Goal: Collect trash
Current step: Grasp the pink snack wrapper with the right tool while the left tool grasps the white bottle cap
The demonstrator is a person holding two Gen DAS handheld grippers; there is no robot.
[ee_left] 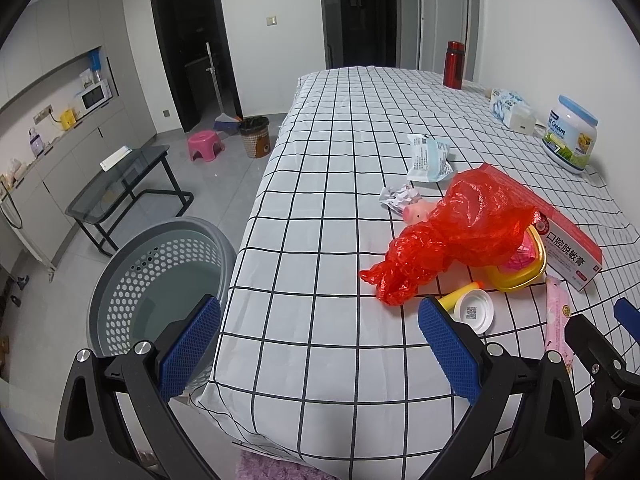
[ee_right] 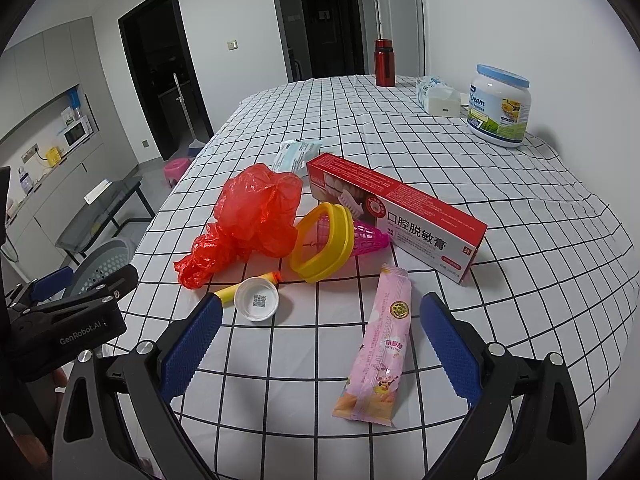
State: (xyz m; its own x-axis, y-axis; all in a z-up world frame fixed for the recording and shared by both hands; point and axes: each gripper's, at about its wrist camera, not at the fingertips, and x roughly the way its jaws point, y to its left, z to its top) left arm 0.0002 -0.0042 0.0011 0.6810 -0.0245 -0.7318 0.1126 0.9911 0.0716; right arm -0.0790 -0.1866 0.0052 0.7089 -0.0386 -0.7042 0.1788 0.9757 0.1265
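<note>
1. Checked cloth is covering the long table [ee_left: 320, 184] in the left wrist view, with grey cabinets and dark doorways lying behind it. A grey perforated basket [ee_left: 160, 280] is standing on the floor just beside the table's near corner, and it is looking like the place for the trash.
2. In that same view the left gripper [ee_left: 320, 344] is hovering over the table edge with its jaws spread wide and nothing between them. A red plastic bag [ee_left: 448, 236] is lying ahead and to the right, beside a white cap [ee_left: 474, 312], a crumpled wrapper [ee_left: 396, 196] and a white-blue packet [ee_left: 430, 158].
3. Judging by this, collecting is only starting: no piece is being held yet.
4. Turning to the right wrist view, the same table is carrying a toothpaste box [ee_right: 396, 212], a yellow-and-pink toy cone [ee_right: 332, 240], a milk powder tub [ee_right: 500, 104] and a red flask [ee_right: 384, 62] farther back.
5. The right gripper [ee_right: 320, 340] is also standing open and empty. A pink sachet [ee_right: 380, 348] is lying on the cloth between its fingers, slightly right of centre and pointing away.
6. The next move is probably calling for lowering onto the sachet, closing across its narrow width, then carrying it to the basket.
</note>
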